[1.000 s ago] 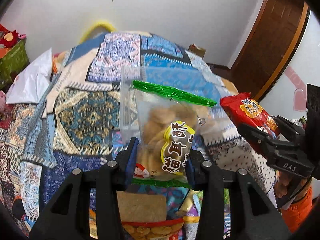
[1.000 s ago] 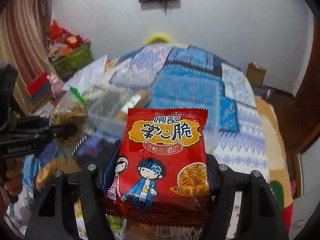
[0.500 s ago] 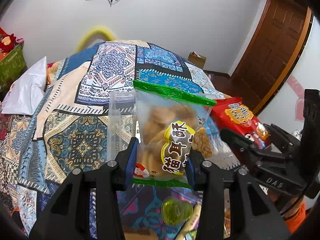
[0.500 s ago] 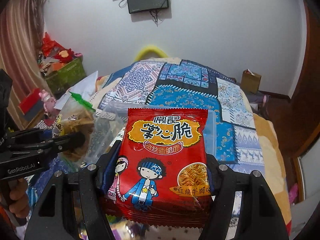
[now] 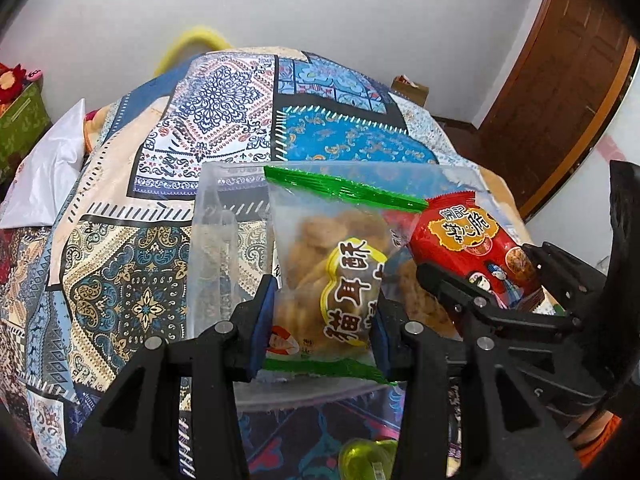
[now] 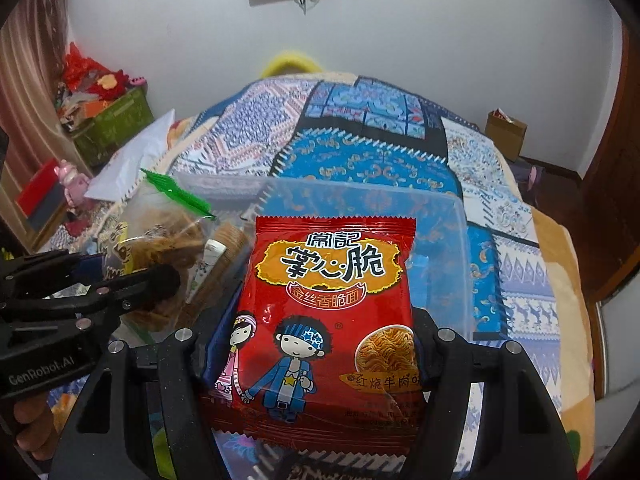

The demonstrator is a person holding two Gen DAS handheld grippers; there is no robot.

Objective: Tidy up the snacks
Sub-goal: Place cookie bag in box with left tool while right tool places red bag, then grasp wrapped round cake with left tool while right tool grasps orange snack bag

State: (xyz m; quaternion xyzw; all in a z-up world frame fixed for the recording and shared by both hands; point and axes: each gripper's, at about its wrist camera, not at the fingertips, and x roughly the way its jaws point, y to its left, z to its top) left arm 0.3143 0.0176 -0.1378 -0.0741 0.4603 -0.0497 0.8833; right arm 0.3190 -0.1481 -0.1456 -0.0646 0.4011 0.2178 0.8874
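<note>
My left gripper (image 5: pixel 320 316) is shut on a clear bag of brown cookies (image 5: pixel 320 248) with green seals, held over a clear plastic bin (image 5: pixel 212 240) on the patchwork bedspread. My right gripper (image 6: pixel 316 344) is shut on a red noodle-snack packet (image 6: pixel 328 304), held above the same clear bin (image 6: pixel 456 248). In the left wrist view the right gripper (image 5: pixel 492 292) and its red packet (image 5: pixel 468 240) are at the right of the cookie bag. In the right wrist view the left gripper (image 6: pixel 120 284) and cookie bag (image 6: pixel 164 240) are at the left. A beige biscuit pack (image 6: pixel 224 256) lies in the bin.
The patchwork bedspread (image 5: pixel 224 120) covers the bed. A white pillow (image 5: pixel 44 180) lies at the left. A yellow-green snack (image 5: pixel 368 460) lies below the grippers. A cardboard box (image 6: pixel 506 132) and a wooden door (image 5: pixel 560 80) are at the right. Green crates with clutter (image 6: pixel 108 120) are at the left.
Both grippers have moved forward with their packets and closer together, and now hang over the clear bin. The loose snacks near the front have slid out of view.
</note>
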